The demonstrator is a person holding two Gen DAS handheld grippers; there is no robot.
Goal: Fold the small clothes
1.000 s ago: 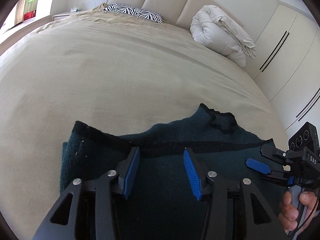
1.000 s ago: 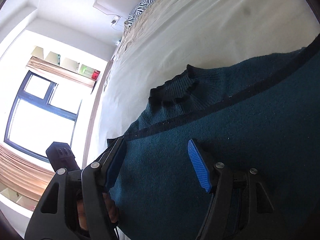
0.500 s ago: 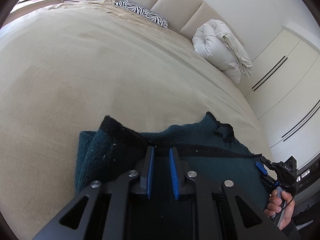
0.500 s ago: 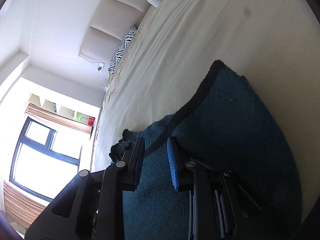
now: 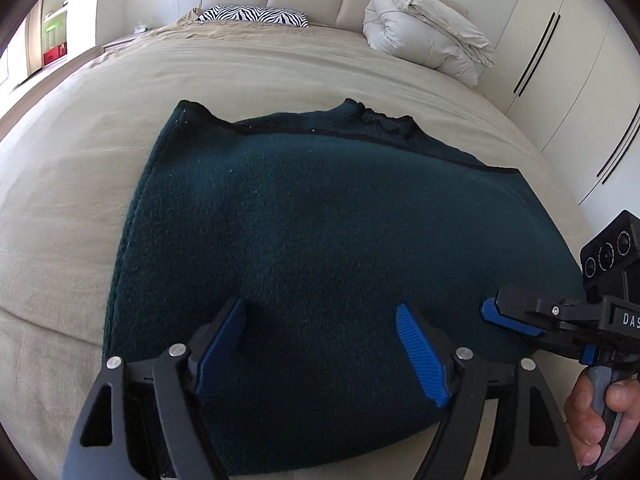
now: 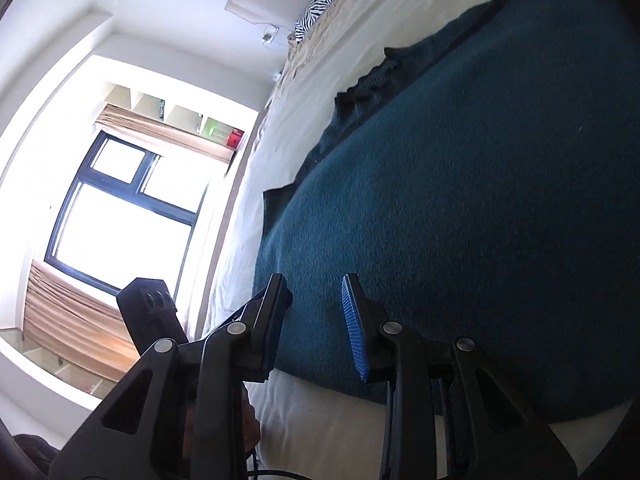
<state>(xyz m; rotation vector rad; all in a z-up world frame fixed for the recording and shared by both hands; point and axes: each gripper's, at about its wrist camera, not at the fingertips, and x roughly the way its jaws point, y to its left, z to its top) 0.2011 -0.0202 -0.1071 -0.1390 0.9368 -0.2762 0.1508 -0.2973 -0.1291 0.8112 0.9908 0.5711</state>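
Note:
A dark teal knitted garment (image 5: 320,208) with black trim lies folded flat on the beige bed (image 5: 72,168); its collar points toward the headboard. My left gripper (image 5: 320,312) hovers over the garment's near edge, its jaws opening wide with nothing pinched between the blue pads (image 5: 420,356). My right gripper (image 6: 314,296) sits over the same garment (image 6: 480,200) at its near corner, jaws opening a little, with cloth below the pads but not clamped. In the left wrist view, the right gripper (image 5: 492,314) shows at the right edge, held by a hand (image 5: 592,412).
A rolled white duvet (image 5: 428,44) and a zebra-print pillow (image 5: 252,14) lie by the padded headboard. White wardrobe doors (image 5: 580,80) stand on the right of the bed. A bright window (image 6: 120,216) with shelves above it is on the far side.
Half a second ago both grippers were nearly shut at the garment's lifted edge. Now both have let go and drawn back to the near side, and the garment lies flat.

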